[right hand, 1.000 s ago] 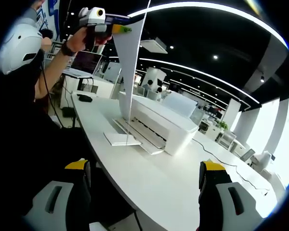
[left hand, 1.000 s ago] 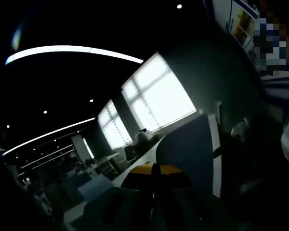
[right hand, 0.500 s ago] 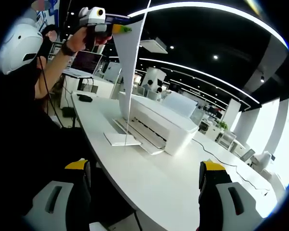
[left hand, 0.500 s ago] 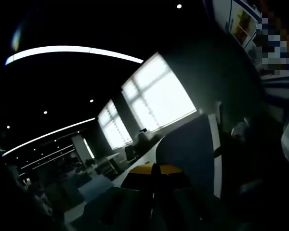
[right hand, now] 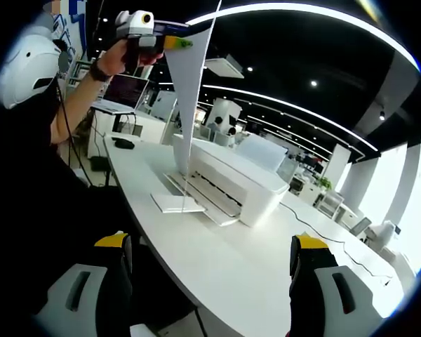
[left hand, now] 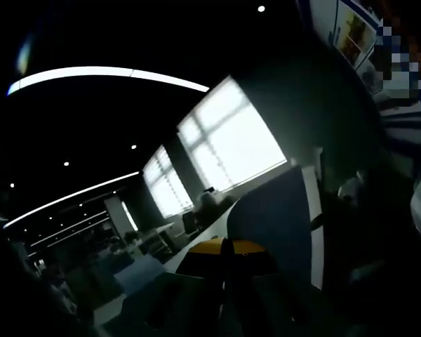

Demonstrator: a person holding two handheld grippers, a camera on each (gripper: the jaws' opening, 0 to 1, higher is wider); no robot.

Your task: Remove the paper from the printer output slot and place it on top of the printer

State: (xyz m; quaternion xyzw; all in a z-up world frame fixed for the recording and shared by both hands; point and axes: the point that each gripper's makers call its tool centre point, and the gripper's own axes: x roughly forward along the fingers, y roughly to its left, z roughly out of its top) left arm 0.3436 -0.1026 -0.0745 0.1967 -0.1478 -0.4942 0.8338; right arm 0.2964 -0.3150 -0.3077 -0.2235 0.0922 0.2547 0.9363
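Note:
In the right gripper view, the white printer (right hand: 231, 179) sits on a long white table (right hand: 266, 274), its output tray (right hand: 177, 201) pulled out at the front. A white sheet of paper (right hand: 189, 98) hangs in the air above the tray, its lower corner close to the printer's front. My left gripper (right hand: 177, 42) is shut on the sheet's top edge, held up by a hand. In the left gripper view, the yellow-tipped left gripper (left hand: 224, 247) is closed with the shaded paper (left hand: 274, 225) rising from it. My right gripper (right hand: 210, 263) stands wide open near the table's front edge, holding nothing.
A person in a white helmet (right hand: 28, 70) stands at the left. A laptop (right hand: 126, 91) and a mouse (right hand: 124, 143) lie on the table's far left end. A cable (right hand: 337, 235) trails across the table right of the printer. Desks and bright windows (left hand: 231, 140) lie beyond.
The helmet has shifted slightly. Both grippers and the paper hold their places.

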